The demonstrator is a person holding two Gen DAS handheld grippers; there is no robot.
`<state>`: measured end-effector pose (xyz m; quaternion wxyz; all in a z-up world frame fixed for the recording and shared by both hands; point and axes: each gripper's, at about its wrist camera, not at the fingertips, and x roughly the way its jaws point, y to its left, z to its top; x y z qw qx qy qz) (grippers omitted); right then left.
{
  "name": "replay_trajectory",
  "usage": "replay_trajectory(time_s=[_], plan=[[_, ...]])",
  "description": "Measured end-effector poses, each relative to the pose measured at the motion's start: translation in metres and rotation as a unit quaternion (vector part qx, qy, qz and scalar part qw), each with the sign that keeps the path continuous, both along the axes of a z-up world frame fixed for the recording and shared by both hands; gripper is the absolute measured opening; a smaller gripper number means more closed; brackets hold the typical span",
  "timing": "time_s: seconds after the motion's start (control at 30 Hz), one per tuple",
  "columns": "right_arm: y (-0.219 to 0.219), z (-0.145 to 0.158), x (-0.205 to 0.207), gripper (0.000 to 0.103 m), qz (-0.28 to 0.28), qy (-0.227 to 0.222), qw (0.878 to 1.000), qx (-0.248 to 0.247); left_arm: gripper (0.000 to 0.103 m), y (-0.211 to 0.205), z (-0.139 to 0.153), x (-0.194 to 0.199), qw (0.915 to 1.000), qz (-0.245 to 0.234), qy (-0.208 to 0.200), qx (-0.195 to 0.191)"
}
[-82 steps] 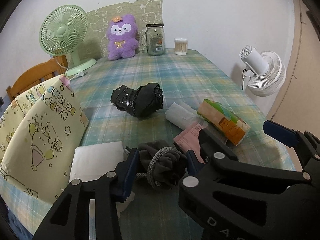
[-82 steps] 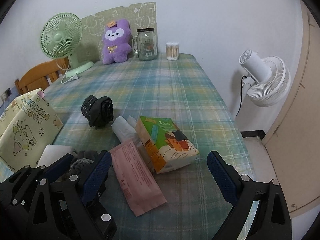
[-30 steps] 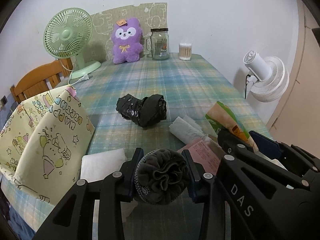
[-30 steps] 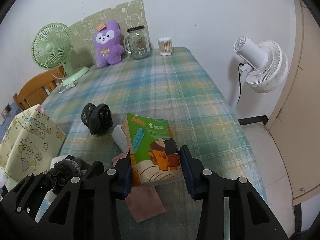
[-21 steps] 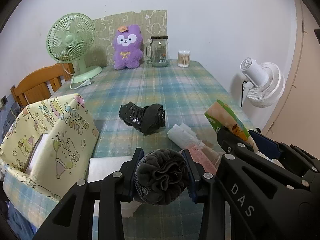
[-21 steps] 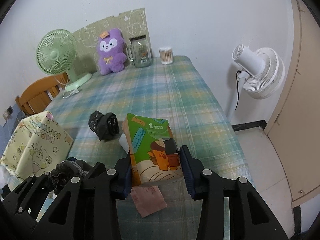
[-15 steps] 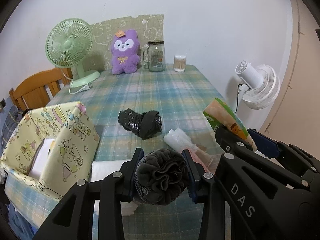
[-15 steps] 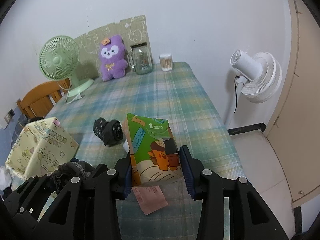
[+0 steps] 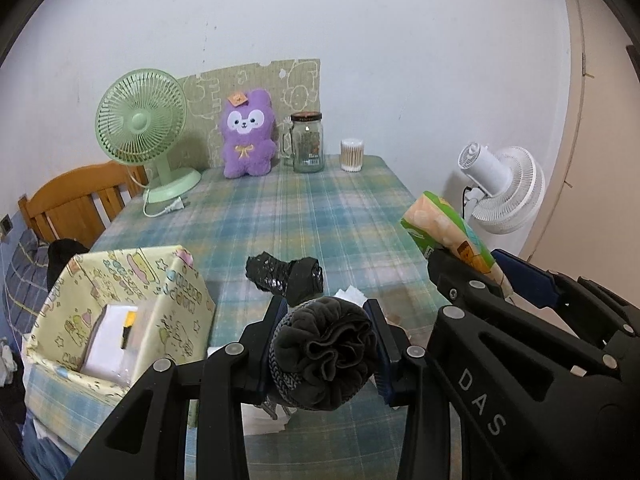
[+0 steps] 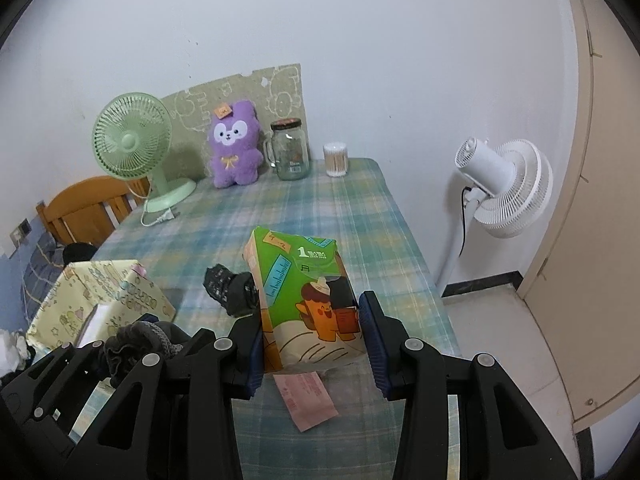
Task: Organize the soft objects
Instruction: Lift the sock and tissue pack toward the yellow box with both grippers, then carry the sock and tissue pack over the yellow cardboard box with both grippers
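**Both grippers loaded, box waiting at the left**

The dark rolled sock bundle (image 9: 325, 354) sits pinched between the blue pads of the left gripper (image 9: 326, 350), lifted clear of the plaid tablecloth (image 9: 320, 216). The right gripper (image 10: 311, 338) is clamped on the green tissue pack (image 10: 305, 300), also off the table. The likely destination, the yellow patterned storage box (image 9: 120, 320), stands at the table's near left edge with a white packet already inside. A black crumpled bag (image 9: 286, 274) and a pink sachet (image 10: 308, 396) lie on the cloth, not yet sorted.

The two grippers ride very close, so reaching for the box together could knock one load loose. The tissue pack is gripped near its lower end and may tilt or slide; the box's soft walls could fold if bumped.

Readable writing: "DAS" on the gripper body, a large "1" on the tissue pack. The box lettering is too distorted to read.
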<state>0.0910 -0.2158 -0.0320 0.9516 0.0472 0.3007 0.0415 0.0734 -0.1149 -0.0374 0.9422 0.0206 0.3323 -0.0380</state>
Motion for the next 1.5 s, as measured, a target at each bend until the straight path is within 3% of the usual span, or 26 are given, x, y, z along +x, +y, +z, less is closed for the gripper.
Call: replay_trajectory(time_s=[0.73, 1.5], plan=[[0.035, 0.037, -0.024, 0.046, -0.020, -0.025, 0.999, -0.002, 0.039, 0.035, 0.032, -0.013, 0.9987, -0.040, -0.030, -0.004], [0.100, 0.055, -0.020, 0.046, -0.002, -0.039, 0.999, -0.004, 0.040, 0.098, 0.050, -0.016, 0.9979, -0.035, -0.055, -0.005]])
